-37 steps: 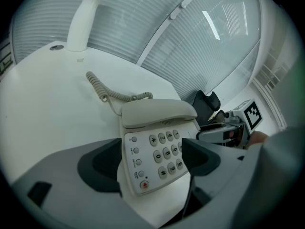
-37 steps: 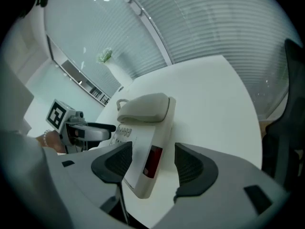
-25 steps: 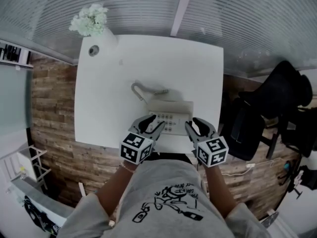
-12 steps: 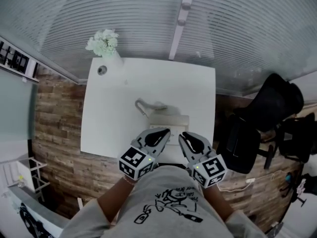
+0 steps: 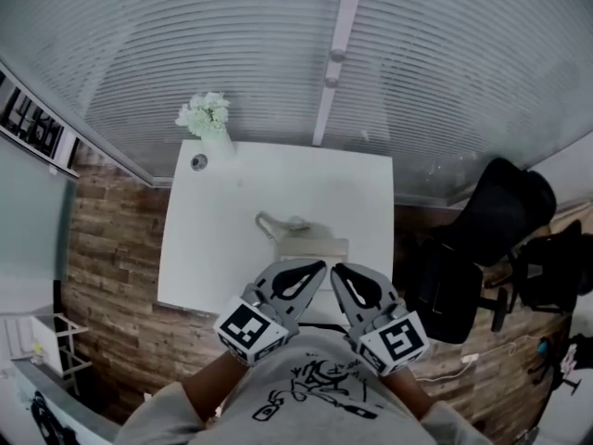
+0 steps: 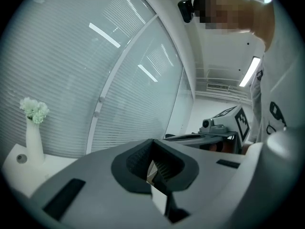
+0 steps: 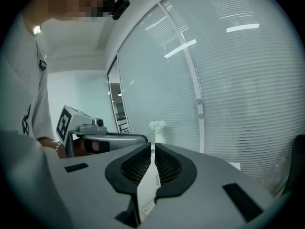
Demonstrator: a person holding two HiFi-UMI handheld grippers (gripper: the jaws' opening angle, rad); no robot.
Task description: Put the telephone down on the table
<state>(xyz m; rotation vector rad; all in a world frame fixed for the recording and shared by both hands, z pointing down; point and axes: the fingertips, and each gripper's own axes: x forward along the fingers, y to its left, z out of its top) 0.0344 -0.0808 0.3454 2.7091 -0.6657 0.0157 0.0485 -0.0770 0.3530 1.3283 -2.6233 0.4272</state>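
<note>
While the telephone (image 5: 312,246) rests on the table (image 5: 208,248), left tool (image 5: 315,270) and right tool (image 5: 339,273) hover side by side, jaws shut.

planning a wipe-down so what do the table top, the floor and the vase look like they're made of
Table top: smooth matte white with no grain showing, likely laminate or painted board.
Floor: brown staggered plank pattern, so wood or wood-look laminate.
Vase: plain smooth white, probably ceramic, though plastic is possible.
</note>
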